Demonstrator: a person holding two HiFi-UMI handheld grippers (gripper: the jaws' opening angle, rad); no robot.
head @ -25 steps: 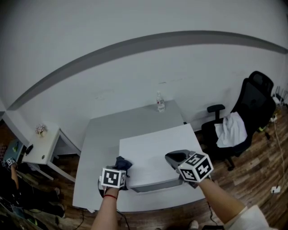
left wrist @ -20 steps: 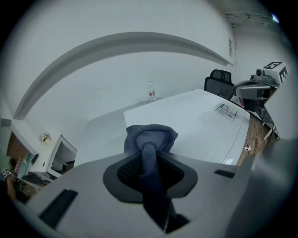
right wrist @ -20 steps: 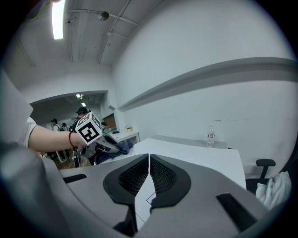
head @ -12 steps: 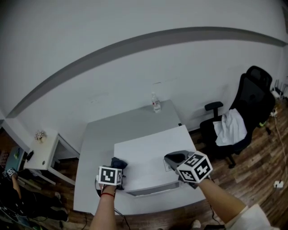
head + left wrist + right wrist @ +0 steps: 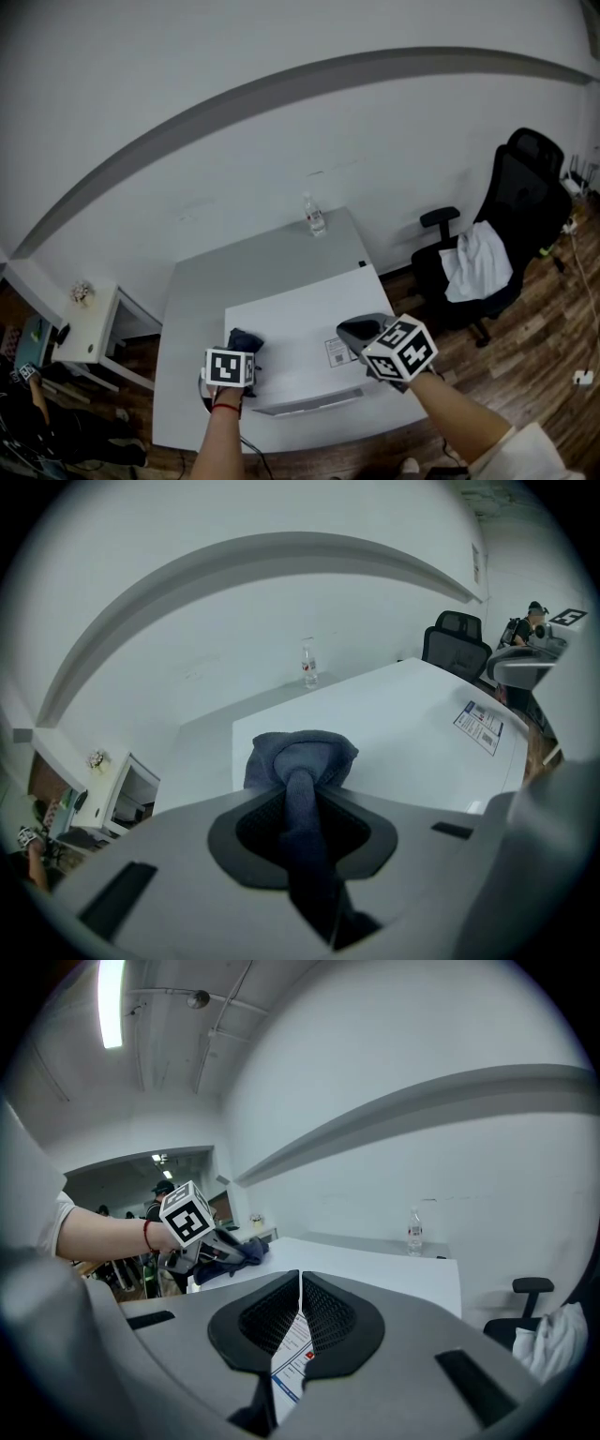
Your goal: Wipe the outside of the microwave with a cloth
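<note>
While fingers of the left gripper (image 5: 305,799) clamp a bunched, soft dark-blue cloth (image 5: 302,757) on the smooth, flat white top of the microwave (image 5: 295,349) | fingers of the right gripper (image 5: 298,1312) together, empty | microwave on grey tabletop (image 5: 244,262)

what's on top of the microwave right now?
A dark blue cloth, clamped in the left tongs, near the microwave top's left edge; a printed label toward the right, by the shut right tongs. The surface under the cloth and tongs is covered.
</note>
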